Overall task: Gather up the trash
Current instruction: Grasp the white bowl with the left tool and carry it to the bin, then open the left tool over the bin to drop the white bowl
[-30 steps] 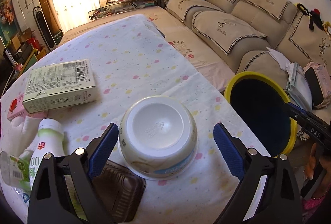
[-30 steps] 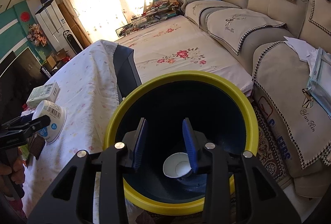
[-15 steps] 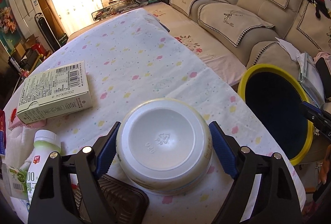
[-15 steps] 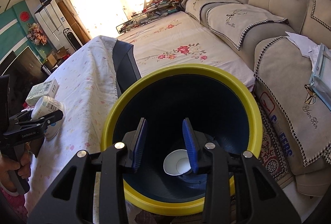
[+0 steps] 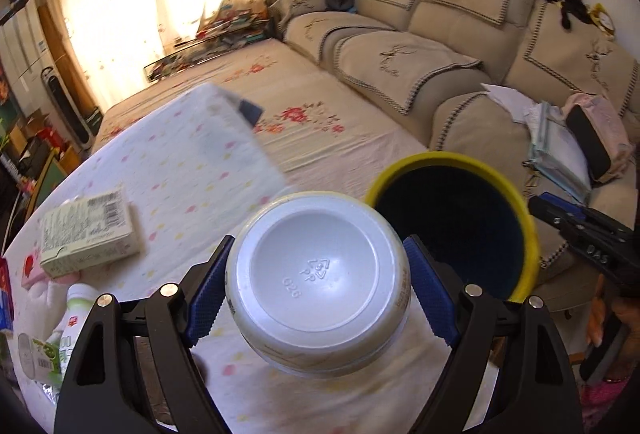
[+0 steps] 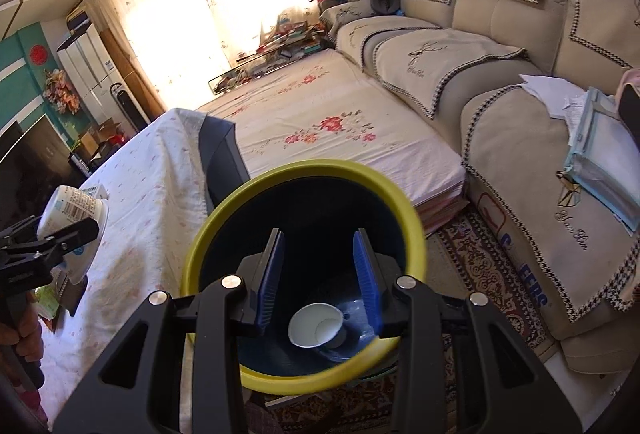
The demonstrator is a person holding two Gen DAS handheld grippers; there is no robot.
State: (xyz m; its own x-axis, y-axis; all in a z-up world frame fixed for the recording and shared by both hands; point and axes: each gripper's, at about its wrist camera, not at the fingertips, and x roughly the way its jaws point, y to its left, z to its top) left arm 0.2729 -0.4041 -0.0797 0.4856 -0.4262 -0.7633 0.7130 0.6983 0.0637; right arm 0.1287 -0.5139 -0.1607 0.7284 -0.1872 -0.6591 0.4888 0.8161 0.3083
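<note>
Bowl [image 5: 318, 284] pinched upside down in my left claw [image 5: 320, 298], lifted off desk [image 5: 192, 169]. Right claw [image 6: 319, 274] half-spread, empty. Next: carry to bin [image 5: 530, 230] just right, release.

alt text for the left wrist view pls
The left gripper holds an upside-down white plastic bowl between its blue fingers, lifted above a dotted tablecloth. A yellow-rimmed bin stands just beyond, with a carton and a bottle on the left.

Both wrist views face the bin [image 5: 532, 234] closely.
</note>
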